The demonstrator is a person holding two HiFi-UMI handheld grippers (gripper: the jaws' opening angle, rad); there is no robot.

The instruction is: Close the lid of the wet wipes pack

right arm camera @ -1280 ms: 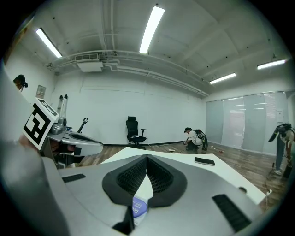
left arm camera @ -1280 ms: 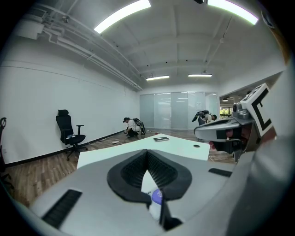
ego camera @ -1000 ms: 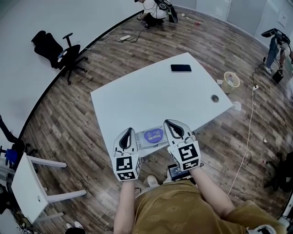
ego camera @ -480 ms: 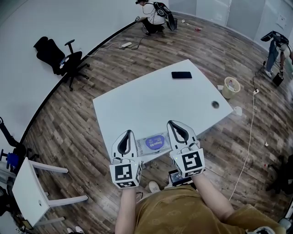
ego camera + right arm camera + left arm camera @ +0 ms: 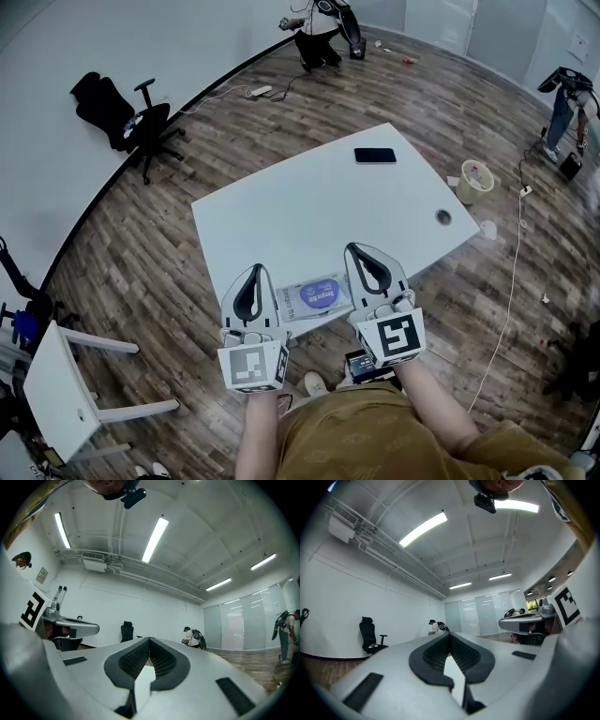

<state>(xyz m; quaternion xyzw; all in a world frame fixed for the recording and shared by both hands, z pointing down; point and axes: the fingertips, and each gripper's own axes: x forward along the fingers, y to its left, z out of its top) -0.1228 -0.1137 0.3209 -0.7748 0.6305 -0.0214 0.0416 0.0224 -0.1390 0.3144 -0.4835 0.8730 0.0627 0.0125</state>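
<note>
My left gripper (image 5: 253,277) and right gripper (image 5: 365,256), both pressed together and empty, flank the wet wipes pack (image 5: 315,295), which lies nine-to-three between them, about equally near.

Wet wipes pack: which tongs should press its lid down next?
Right, marginally. The right tongs sit nearer the purple lid on the wet wipes pack than the left tongs; both are shut.
</note>
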